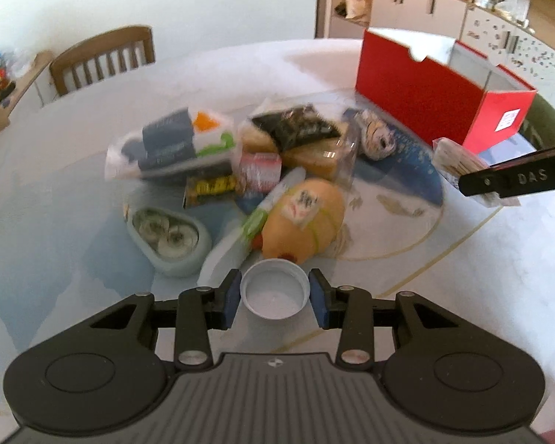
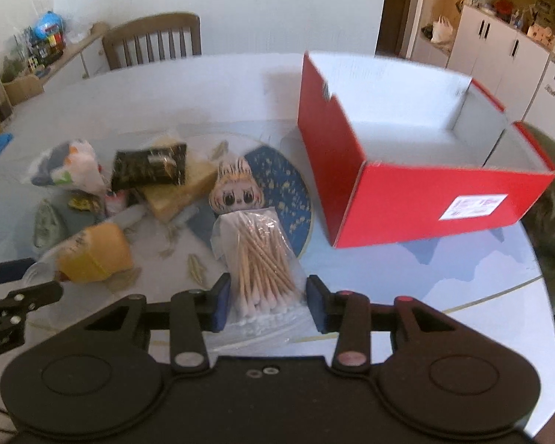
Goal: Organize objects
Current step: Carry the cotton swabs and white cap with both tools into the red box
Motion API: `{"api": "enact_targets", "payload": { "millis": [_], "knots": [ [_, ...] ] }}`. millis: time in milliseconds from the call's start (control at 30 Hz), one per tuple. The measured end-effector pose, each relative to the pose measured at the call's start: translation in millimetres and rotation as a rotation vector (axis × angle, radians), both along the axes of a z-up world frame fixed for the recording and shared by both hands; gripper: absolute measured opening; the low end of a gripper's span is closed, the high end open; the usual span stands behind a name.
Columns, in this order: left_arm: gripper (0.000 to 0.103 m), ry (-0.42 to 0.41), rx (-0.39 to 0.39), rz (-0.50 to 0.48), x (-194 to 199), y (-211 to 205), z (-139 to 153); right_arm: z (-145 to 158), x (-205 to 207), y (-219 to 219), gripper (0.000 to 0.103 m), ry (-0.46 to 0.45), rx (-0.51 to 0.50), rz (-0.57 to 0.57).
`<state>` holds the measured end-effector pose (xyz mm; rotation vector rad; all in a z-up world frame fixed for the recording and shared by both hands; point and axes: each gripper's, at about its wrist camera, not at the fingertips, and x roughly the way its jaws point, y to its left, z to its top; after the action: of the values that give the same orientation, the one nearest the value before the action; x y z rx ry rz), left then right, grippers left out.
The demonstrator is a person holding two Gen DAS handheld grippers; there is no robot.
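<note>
The white cap (image 1: 275, 294) is pinched by the left hand-held gripper (image 1: 275, 298); the cotton-swab bag (image 2: 262, 255) is held loosely between the half-open fingers of the right hand-held gripper (image 2: 266, 298), so it could be dropped before the red box (image 2: 418, 170) is reached.

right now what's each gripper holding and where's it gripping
The left gripper clamps a white plastic cap across its rim. The right gripper pinches a clear bag of cotton swabs by its sides, near the swabs' cotton-tipped end.

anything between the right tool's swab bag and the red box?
Nothing visible. The cotton swab bag sits in the right tool; the red box stands open-topped ahead to its right, with only bare table between. The clutter lies left.
</note>
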<state>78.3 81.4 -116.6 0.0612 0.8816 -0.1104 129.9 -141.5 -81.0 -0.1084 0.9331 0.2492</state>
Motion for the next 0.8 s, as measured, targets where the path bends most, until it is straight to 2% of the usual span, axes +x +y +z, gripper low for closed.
{"api": "enact_targets", "payload": {
  "millis": [167,400,800],
  "knots": [
    [0.038,-0.04,-0.024,-0.066,6.6,-5.7,21.2,29.4,-6.1,-10.3,0.042,-0.041,0.01,-0.019],
    [0.038,-0.086,-0.041,-0.143,18.0,-26.8,45.7,55.5,3.1,-33.5,0.042,-0.08,0.029,-0.01],
    [0.038,-0.143,-0.058,-0.188,65.2,-102.7,83.0,66.0,59.4,-101.1,0.042,-0.093,0.029,0.036]
  ]
}}
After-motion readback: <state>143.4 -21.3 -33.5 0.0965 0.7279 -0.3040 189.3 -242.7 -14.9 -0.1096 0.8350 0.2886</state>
